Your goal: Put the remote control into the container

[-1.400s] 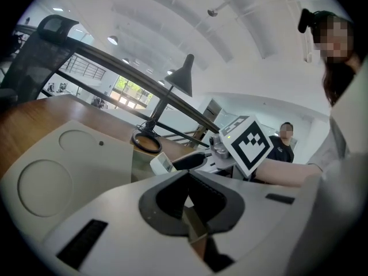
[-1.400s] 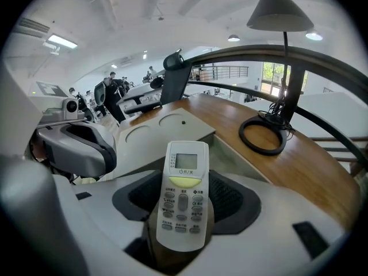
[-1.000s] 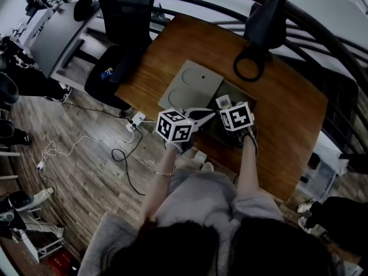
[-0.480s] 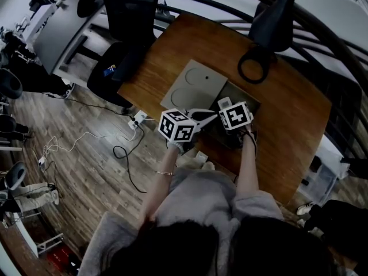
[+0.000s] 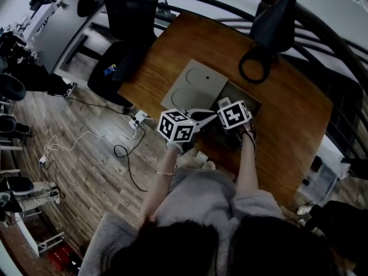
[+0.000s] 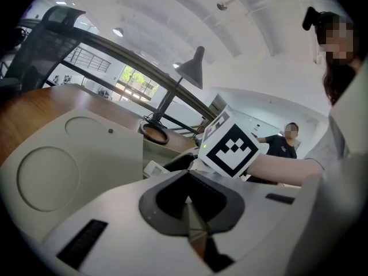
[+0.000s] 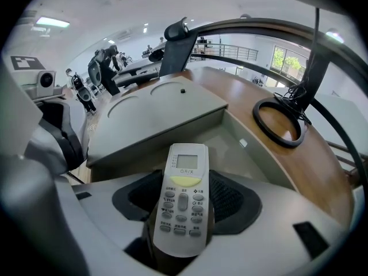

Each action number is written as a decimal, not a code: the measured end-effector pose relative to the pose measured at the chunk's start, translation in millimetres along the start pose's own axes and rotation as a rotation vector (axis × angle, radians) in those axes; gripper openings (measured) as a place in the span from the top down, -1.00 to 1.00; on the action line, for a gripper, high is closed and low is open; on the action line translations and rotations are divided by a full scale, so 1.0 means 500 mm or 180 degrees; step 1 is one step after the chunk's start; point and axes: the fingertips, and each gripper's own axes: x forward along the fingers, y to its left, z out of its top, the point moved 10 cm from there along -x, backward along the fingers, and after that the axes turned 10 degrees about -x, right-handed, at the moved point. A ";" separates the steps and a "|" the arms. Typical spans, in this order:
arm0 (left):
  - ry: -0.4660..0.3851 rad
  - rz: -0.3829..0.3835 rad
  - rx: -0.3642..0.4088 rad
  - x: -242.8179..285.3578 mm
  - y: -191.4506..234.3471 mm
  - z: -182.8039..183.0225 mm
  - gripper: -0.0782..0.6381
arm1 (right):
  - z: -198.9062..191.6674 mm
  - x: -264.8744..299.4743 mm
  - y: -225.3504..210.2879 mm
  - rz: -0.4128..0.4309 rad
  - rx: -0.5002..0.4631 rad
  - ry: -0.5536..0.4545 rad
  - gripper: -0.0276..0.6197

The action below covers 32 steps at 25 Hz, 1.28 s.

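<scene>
Right gripper (image 7: 183,203) has its fingers clamped on the remote control (image 7: 185,168), just over the open container (image 7: 244,154), roughly mid-tabletop (image 5: 287,108) I think. Left gripper (image 6: 190,214) has its fingers pinched together on nothing.

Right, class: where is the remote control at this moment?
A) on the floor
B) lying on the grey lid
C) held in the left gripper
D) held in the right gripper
D: the right gripper view shows the remote control clamped in the jaws of the right gripper.
</scene>
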 end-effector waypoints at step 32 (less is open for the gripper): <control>-0.0060 -0.0051 0.0035 -0.016 -0.009 -0.010 0.77 | -0.038 -0.048 0.028 -0.0361 0.0092 -0.0762 0.13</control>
